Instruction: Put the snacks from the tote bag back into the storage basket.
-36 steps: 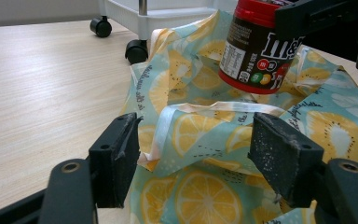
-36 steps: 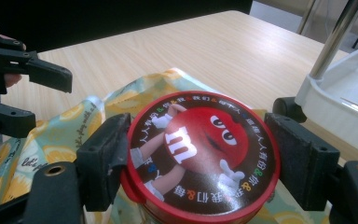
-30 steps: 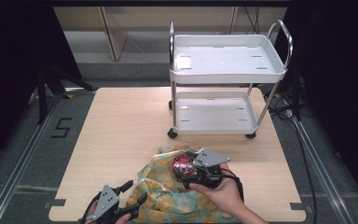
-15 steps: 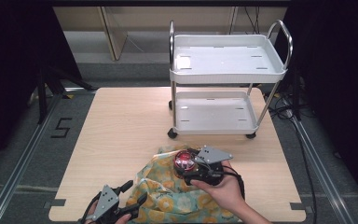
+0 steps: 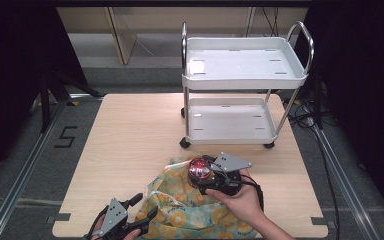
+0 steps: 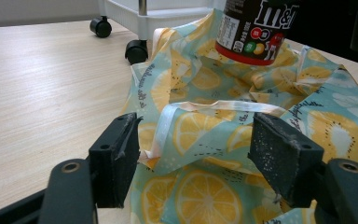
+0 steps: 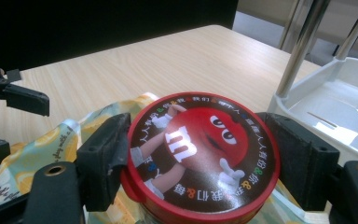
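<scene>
A yellow and teal lemon-print cloth bag (image 5: pixel 190 212) lies crumpled at the table's front edge. My right gripper (image 5: pixel 202 174) is shut on a red-lidded M&M's jar (image 5: pixel 199 170) and holds it upright over the bag's far end. In the right gripper view the jaws press on both sides of the jar's lid (image 7: pixel 200 149). My left gripper (image 5: pixel 145 206) is open at the bag's left edge. In the left gripper view, the bag's pale handle strap (image 6: pixel 214 106) runs across the gap between the jaws, with the jar (image 6: pixel 254 28) above the fabric (image 6: pixel 205 186) behind it.
A white two-shelf cart (image 5: pixel 245 81) on wheels stands at the back right of the wooden table (image 5: pixel 130 130), with its near wheels (image 6: pixel 135 50) just beyond the bag. The cart's lower shelf (image 7: pixel 345 93) is close to the right of the jar.
My right gripper has shifted slightly right and away with the jar. The left gripper has stayed put.
</scene>
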A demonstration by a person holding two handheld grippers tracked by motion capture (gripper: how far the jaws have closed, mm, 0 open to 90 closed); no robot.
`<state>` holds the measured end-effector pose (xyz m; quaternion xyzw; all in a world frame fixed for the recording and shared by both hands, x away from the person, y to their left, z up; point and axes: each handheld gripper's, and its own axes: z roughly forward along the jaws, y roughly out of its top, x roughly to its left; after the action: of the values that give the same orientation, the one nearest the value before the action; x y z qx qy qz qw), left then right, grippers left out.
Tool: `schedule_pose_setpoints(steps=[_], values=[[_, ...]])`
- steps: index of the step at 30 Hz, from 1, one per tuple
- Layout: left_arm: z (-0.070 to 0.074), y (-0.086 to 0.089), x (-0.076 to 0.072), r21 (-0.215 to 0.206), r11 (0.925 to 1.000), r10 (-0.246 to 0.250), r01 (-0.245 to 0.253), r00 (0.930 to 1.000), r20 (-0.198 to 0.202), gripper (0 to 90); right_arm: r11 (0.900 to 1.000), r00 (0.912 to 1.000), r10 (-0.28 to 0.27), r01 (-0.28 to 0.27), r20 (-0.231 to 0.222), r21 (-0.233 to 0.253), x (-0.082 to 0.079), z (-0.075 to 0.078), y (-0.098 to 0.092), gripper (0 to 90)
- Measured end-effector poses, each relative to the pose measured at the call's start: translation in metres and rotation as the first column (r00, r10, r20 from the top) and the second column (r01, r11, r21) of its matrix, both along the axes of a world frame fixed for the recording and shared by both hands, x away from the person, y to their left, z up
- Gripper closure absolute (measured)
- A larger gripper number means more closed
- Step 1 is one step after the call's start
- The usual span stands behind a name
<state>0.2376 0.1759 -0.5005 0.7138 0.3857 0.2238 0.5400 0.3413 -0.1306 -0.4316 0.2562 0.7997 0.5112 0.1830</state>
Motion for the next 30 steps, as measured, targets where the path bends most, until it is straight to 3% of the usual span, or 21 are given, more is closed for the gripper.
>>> schedule_pose_setpoints(steps=[1,4,7,11,12,14,16,21,22,24,30], values=[[-0.001,-0.001,0.001,-0.02,0.9998,-0.007,0.007,0.9999,0.014,32.6,1.0,1.0,0.0,0.0,0.004,0.005,0.001,0.0,0.0,26.9],[0.0,0.0,0.0,0.004,1.0,0.001,-0.001,1.0,-0.003,32.6,1.0,1.0,0.0,0.0,-0.004,0.003,0.001,0.002,0.0,26.9],[-0.001,0.0,0.001,-0.017,0.9998,-0.007,0.008,0.9999,0.014,32.6,1.0,0.9998,-0.004,0.004,0.017,0.001,0.003,0.003,-0.001,26.9],[-0.001,-0.001,0.001,-0.02,0.9998,-0.004,0.004,0.9999,0.016,32.6,1.0,0.9999,-0.013,0.013,0.0,0.01,0.003,0.004,-0.001,26.9],[-0.001,0.0,0.001,-0.018,0.9998,-0.004,0.005,0.9999,0.016,32.6,1.0,0.9997,-0.011,0.01,0.021,0.005,0.005,0.005,-0.002,26.9],[-0.001,0.0,0.001,-0.018,0.9998,-0.004,0.005,0.9999,0.016,32.6,1.0,1.0,-0.004,0.004,-0.005,0.006,0.004,0.005,-0.002,26.9],[-0.001,0.0,0.001,-0.019,0.9998,-0.004,0.004,0.9999,0.016,32.6,1.0,0.9998,-0.01,0.01,0.014,0.008,0.006,0.006,-0.002,26.9],[0.0,0.0,-0.001,-0.002,1.0,0.009,-0.009,1.0,-0.003,32.6,1.0,0.9998,-0.015,0.015,-0.013,0.025,0.006,0.008,-0.001,26.9],[0.0,0.0,-0.001,-0.005,0.9999,0.011,-0.011,0.9999,-0.006,32.6,1.0,0.9997,-0.02,0.019,0.012,0.017,0.008,0.009,-0.003,26.9],[0.0,0.0,0.0,0.002,1.0,0.005,-0.005,1.0,0.0,32.6,1.0,0.9996,-0.021,0.021,0.02,0.021,0.009,0.009,-0.002,26.9],[0.0,0.0,-0.001,-0.007,0.9999,0.011,-0.011,0.9999,-0.003,32.6,0.999,0.9996,-0.026,0.026,-0.006,0.027,0.009,0.012,-0.002,26.9]])
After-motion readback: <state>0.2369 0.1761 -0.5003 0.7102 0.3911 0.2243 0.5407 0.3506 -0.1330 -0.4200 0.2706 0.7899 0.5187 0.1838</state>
